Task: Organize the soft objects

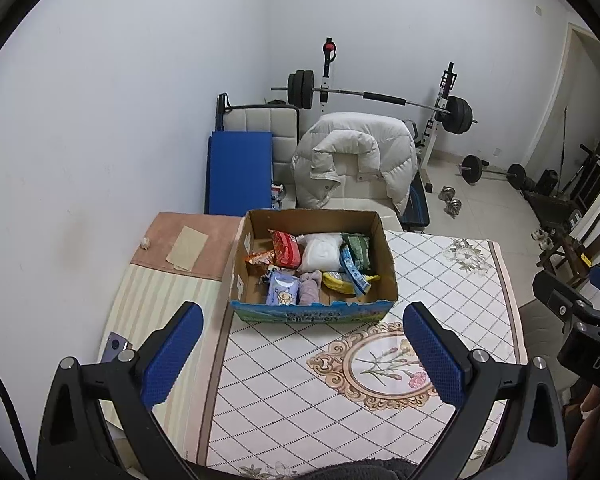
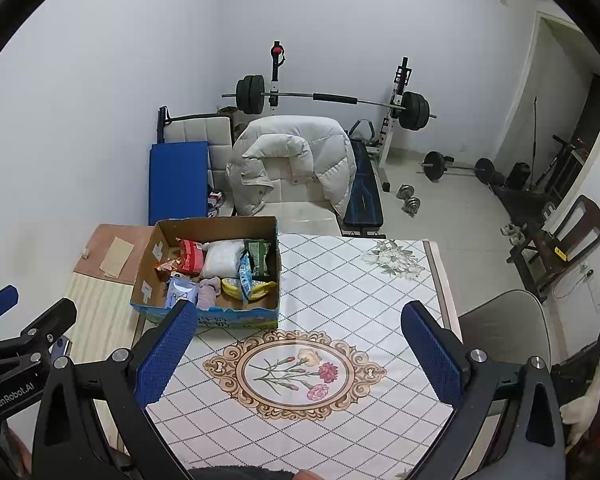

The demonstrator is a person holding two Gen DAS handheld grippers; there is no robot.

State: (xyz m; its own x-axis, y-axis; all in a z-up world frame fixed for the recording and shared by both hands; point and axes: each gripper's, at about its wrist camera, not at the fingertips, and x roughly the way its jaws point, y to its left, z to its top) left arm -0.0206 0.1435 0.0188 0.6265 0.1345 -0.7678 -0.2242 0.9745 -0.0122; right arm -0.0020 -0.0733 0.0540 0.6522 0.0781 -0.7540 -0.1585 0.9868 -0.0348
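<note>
Table (image 2: 340, 280): covered by a checked cloth with a flower medallion; the near half is bare, with wide room for both hands to move.
Cardboard box (image 1: 388, 264): open-topped, at the far left of the cloth, its left wall near the table's left edge.
Soft things: all lie inside the box, packed close. White pouch (image 1: 320, 254), red packet (image 1: 286, 248), green packet (image 1: 356, 250), blue wipes pack (image 1: 282, 289), purple cloth (image 1: 310, 286), yellow bag (image 1: 338, 282).
Stage: my reading is that this fits either a filled box at the end of sorting or a full box about to be emptied; none lie on the cloth.
Left claw (image 1: 302, 354): jaws spread wide, holding nothing, above the near cloth facing the box.
Right claw (image 2: 300, 356): also spread wide and empty, above the medallion.
Handling: if any item is lifted, pinch it mid-body and rise straight, since neighbours press close.
Edges: the box walls stand tall, so come from above; the right table edge is well apart.
</note>
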